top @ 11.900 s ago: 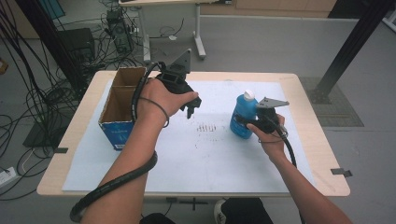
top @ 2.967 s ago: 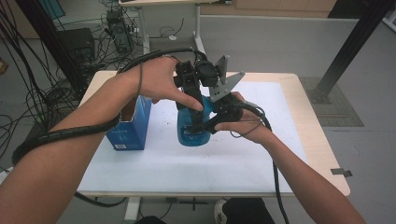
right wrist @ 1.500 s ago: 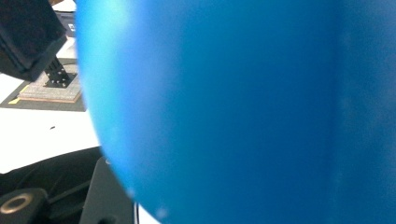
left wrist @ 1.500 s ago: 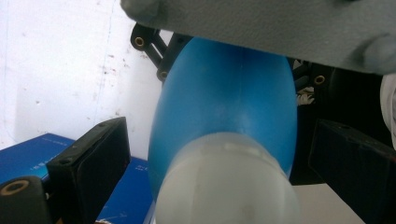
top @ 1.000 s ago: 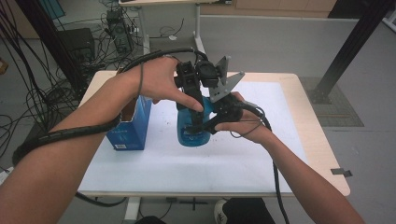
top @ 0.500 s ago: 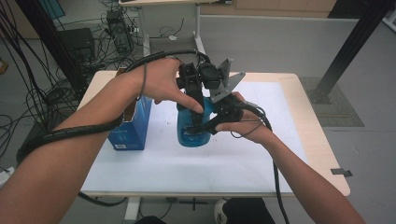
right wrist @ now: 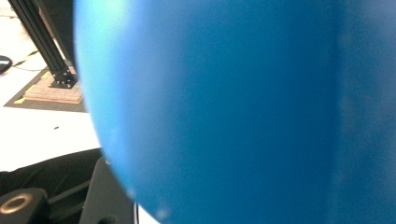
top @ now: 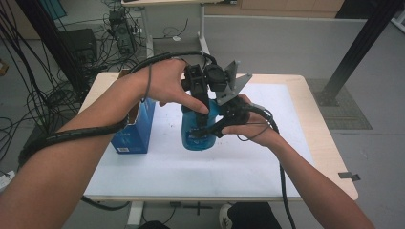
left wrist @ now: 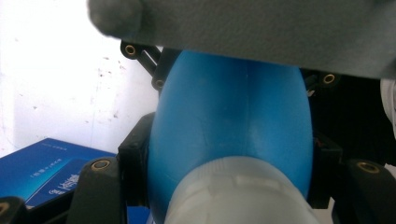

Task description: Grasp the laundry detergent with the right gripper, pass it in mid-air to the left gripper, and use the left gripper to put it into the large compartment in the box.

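The right gripper (top: 215,128) comes in from the tabletop's right side and has its jaws clenched on the lower body of the blue bottle (top: 198,129), which stands near the middle of the tabletop (top: 267,167), a little toward the far edge. In the right gripper view the blue wall presses right against the lens.

Above it, the left gripper (top: 203,93) points down at the bottle's top. In the left gripper view the pale cap (left wrist: 238,196) sits low between its 2 jaws, which appear closed around it, though the contact itself is hidden.

As a judgement, the work looks like opening the bottle: it is steadied and the cap is gripped, yet the cap is still on, so turning and lifting it off remain.

The bottle stands upright, long axis vertical, cap end up.

Just left of it, nearer the tabletop's left edge, stands an open blue carton (top: 136,129).
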The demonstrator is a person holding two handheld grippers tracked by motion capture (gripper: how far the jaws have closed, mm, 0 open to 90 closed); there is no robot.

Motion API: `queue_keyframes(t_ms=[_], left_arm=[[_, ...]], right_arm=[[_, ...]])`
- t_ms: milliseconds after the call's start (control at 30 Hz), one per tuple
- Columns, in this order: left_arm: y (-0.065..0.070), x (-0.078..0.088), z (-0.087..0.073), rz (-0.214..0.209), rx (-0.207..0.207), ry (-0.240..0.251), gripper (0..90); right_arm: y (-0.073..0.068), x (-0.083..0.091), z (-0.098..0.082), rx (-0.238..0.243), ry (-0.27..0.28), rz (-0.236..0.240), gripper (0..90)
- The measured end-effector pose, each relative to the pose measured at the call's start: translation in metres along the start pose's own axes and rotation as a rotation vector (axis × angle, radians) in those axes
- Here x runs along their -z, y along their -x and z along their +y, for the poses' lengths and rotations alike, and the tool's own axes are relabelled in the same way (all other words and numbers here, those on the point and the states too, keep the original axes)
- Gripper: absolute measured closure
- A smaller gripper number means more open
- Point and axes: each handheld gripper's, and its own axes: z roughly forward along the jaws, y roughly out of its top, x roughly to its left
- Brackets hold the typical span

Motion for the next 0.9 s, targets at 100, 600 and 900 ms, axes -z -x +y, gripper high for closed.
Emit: queue_keyframes(t_ms=[100, 600, 900], left_arm=[[0.0001, -0.0005, 0.0003, 0.002, -0.002, -0.001, 36.7], [0.0012, -0.0052, -0.0016, -0.009, 0.000, -0.020, 36.9], [0.0014, -0.0079, -0.0027, -0.016, -0.003, -0.027, 37.1]], right_arm=[[0.0003, 0.0004, -0.0003, 0.002, -0.002, -0.003, 43.7], [-0.0012, -0.0044, -0.0029, 0.002, -0.006, 0.006, 43.6], [-0.0023, -0.0071, -0.0052, 0.000, -0.005, 0.010, 43.5]])
